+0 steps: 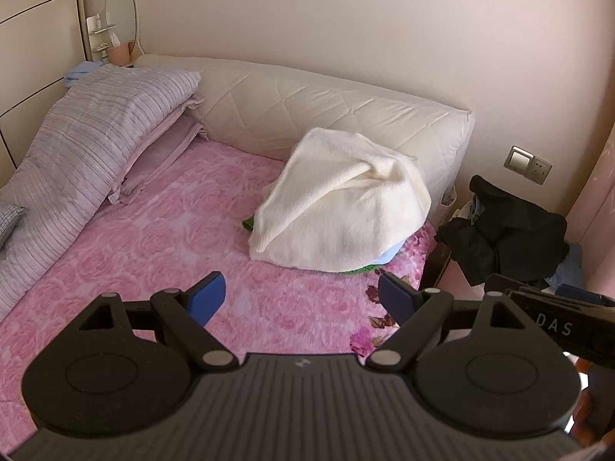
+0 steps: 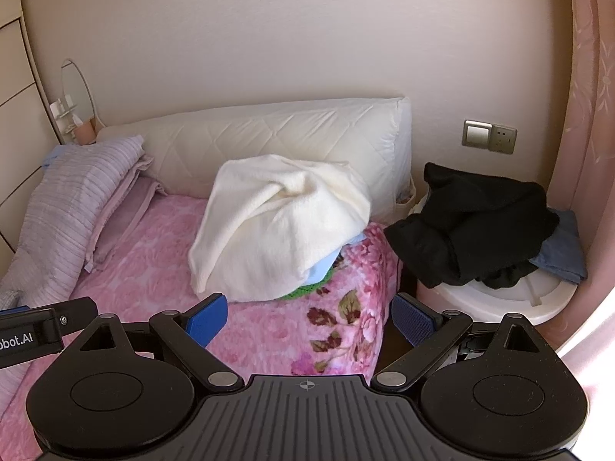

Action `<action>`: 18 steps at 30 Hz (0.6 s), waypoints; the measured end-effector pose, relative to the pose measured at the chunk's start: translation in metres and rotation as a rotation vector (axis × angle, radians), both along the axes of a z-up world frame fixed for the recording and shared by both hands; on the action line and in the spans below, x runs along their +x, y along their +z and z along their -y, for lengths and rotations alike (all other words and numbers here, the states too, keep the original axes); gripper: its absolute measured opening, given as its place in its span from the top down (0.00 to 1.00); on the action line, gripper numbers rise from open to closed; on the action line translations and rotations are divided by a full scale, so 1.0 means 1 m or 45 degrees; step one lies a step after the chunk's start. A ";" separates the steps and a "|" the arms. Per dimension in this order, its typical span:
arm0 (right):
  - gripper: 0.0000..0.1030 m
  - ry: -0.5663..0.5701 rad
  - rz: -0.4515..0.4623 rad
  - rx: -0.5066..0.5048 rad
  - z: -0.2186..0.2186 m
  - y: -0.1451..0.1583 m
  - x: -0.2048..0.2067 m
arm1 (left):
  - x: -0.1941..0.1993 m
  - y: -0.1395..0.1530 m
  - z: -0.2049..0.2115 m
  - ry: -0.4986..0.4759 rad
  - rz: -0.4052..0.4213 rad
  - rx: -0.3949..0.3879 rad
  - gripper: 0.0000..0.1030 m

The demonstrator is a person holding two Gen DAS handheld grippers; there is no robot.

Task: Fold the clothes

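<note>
A cream knitted garment [image 1: 342, 203] [image 2: 276, 226] lies heaped on the pink floral bed [image 1: 173, 238] [image 2: 161, 253], against the padded headboard. It covers a light blue piece [image 2: 323, 269] and a green piece [image 2: 303, 291] that peek out beneath. My left gripper [image 1: 303, 299] hovers open above the bed, short of the heap, with nothing between its blue pads. My right gripper [image 2: 309, 320] is open too, over the bed's right edge, empty. A pile of black clothes [image 1: 503, 238] [image 2: 476, 230] lies on a white stand beside the bed.
A striped lilac quilt [image 1: 88, 142] [image 2: 73, 207] and pillows lie folded along the bed's left side. The cream headboard [image 1: 326, 107] [image 2: 276, 134] backs the bed. A blue cloth [image 2: 565, 249] lies under the black pile. A wall switch [image 2: 488, 136] and pink curtain [image 2: 584, 115] are at right.
</note>
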State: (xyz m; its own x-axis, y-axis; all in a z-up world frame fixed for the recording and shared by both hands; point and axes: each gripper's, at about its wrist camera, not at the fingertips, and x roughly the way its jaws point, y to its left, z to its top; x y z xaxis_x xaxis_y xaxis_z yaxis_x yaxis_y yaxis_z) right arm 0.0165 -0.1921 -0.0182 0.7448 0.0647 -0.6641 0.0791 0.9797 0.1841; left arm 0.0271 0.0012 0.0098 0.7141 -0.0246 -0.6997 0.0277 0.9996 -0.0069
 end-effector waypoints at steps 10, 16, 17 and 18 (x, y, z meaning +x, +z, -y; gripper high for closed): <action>0.07 -0.002 -0.001 -0.021 -0.008 -0.001 0.006 | 0.007 -0.004 -0.010 -0.003 -0.006 -0.022 0.18; 0.07 0.001 -0.012 -0.026 -0.016 -0.003 0.013 | 0.013 -0.008 -0.017 -0.009 -0.017 -0.024 0.18; 0.07 0.002 -0.015 -0.027 -0.018 -0.004 0.014 | 0.014 -0.009 -0.019 -0.009 -0.017 -0.026 0.18; 0.07 0.003 -0.017 -0.027 -0.020 -0.004 0.015 | 0.015 -0.010 -0.021 -0.009 -0.018 -0.027 0.18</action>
